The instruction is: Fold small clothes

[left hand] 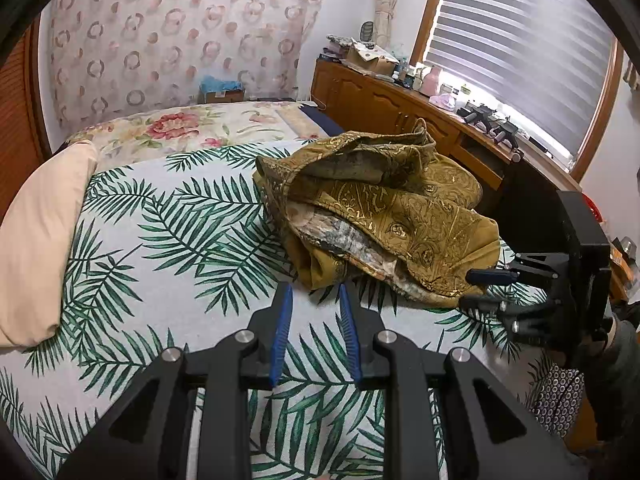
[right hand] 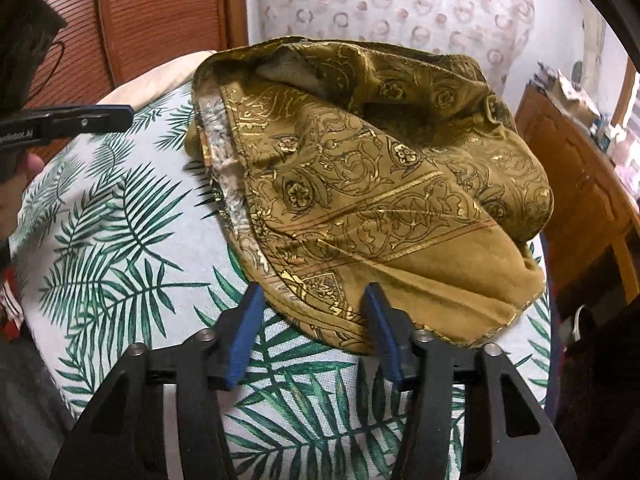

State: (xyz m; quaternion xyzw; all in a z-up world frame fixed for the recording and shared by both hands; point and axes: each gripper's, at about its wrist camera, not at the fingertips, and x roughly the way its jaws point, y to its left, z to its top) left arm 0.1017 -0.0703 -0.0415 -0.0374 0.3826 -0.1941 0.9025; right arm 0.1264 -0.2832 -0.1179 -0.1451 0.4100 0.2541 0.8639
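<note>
A bed [left hand: 132, 264] fills both views, its smooth white sheet printed with green palm fronds. On it lies the cloth [left hand: 384, 216], a crumpled heap of mustard fabric with gold scrollwork and a paler, worn-looking lining showing at its folds; it sits toward the edge of the bed nearest the dresser [left hand: 400, 108], a glossy brown wooden unit with panelled doors and clutter on top.

Only the left wrist view shows the striped blind [left hand: 516, 44], a plump cream pillow [left hand: 40, 240] and a floral bedspread [left hand: 180, 128] beyond the palm sheet. Only the right wrist view shows the ribbed wooden door [right hand: 160, 12], and it gives the cloth's flat printed border up close.

The left gripper [left hand: 316, 292], black with ribbed blue pads, has its jaws narrowly parted with nothing between them; the cloth's near fold lies just past the tips. The right gripper [right hand: 314, 296] stands at the cloth's near hem, jaws apart, the hem lying between the tips; I cannot tell whether the pads touch it, and nothing is clamped.
</note>
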